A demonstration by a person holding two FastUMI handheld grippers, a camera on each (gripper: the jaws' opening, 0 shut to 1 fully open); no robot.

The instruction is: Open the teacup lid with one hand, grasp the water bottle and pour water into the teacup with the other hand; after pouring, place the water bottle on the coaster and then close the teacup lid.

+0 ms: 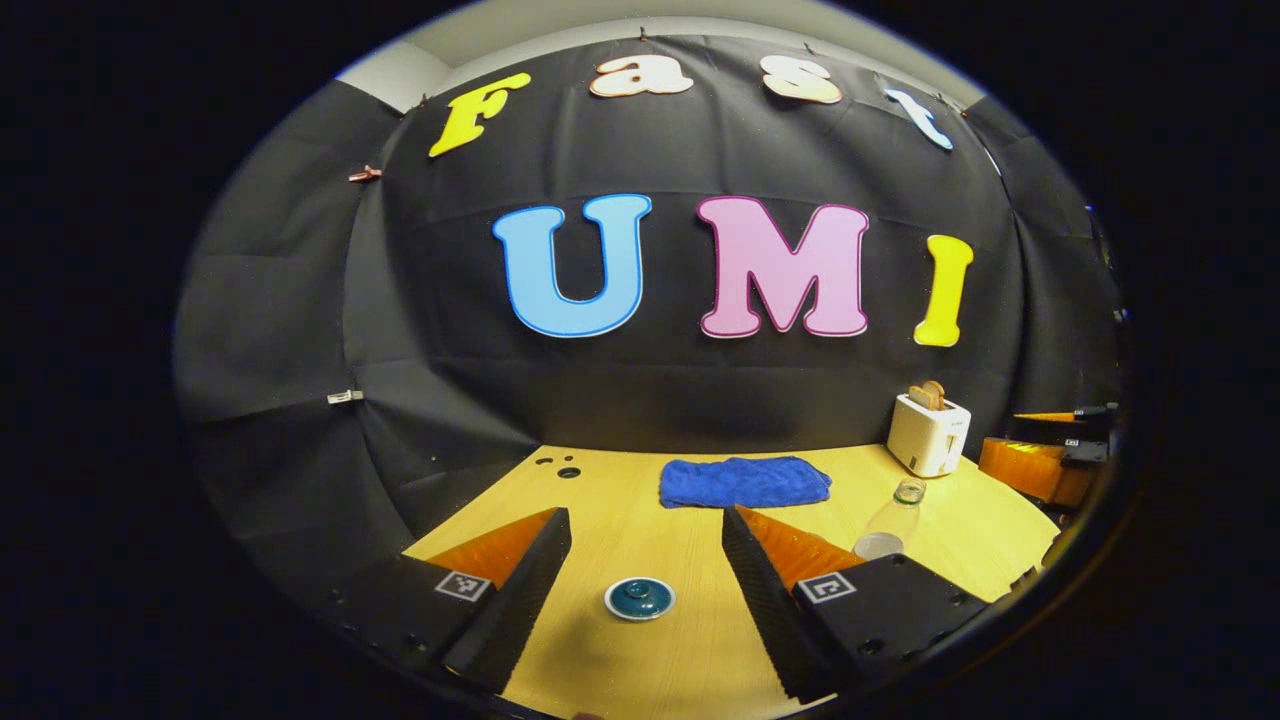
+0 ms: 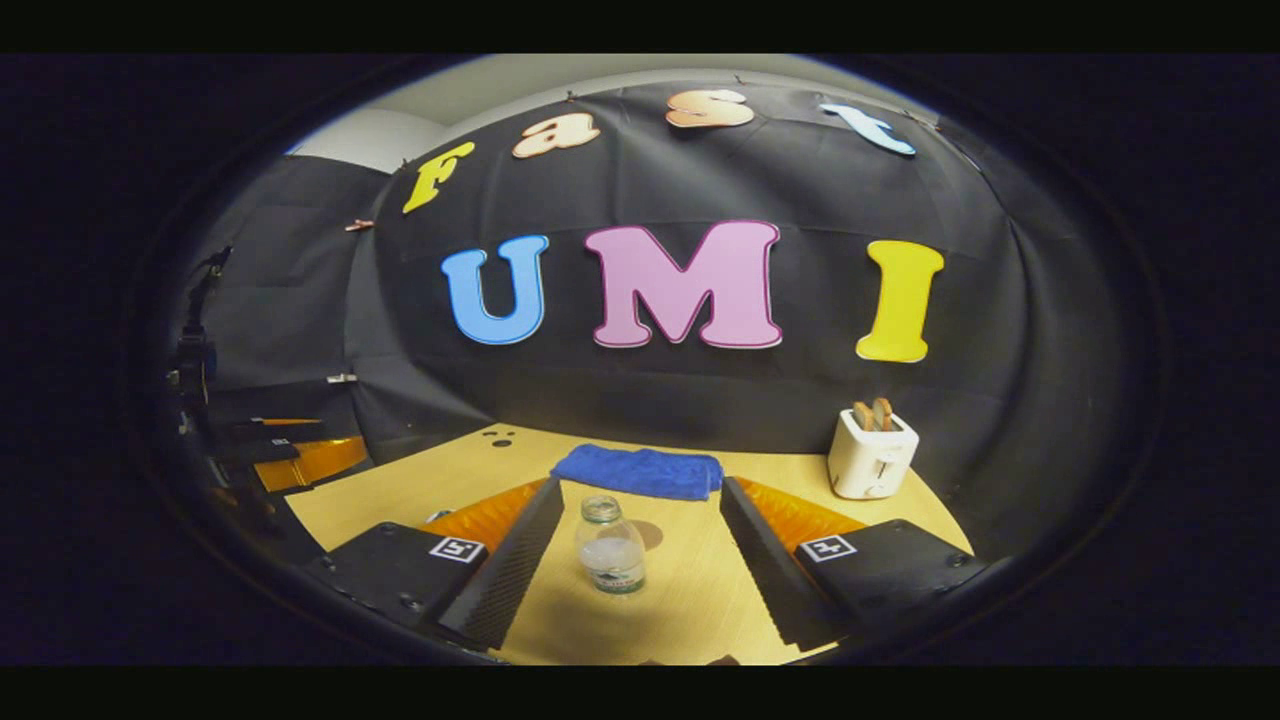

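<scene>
Left gripper (image 1: 640, 575) hangs over the wooden table (image 1: 640, 500), jaws spread wide, nothing btwn them but air. The teal teacup lid (image 1: 639, 598) sits on the cup directly below, in the gap btwn the fingers, at 6 o'clock in the left gripper view; no finger touches it. Water bottle (image 1: 893, 520), clear, cap off, stands at 3–4 o'clock, just past the right finger. Blue towel (image 1: 744, 481) lies folded at 12 o'clock of the lid, near the back wall. White toaster (image 1: 928, 432) w/ bread in it sits at 2 o'clock. The other gripper's orange parts show at far 3 o'clock.

Right gripper (image 2: 640, 560) also has jaws released, wide apart. Water bottle (image 2: 610, 548) stands upright btwn its fingers, closer to the left one, touching neither. Towel (image 2: 640, 471) at 12 o'clock behind the bottle, toaster (image 2: 871, 453) at 2 o'clock. Coaster: can't tell where.
</scene>
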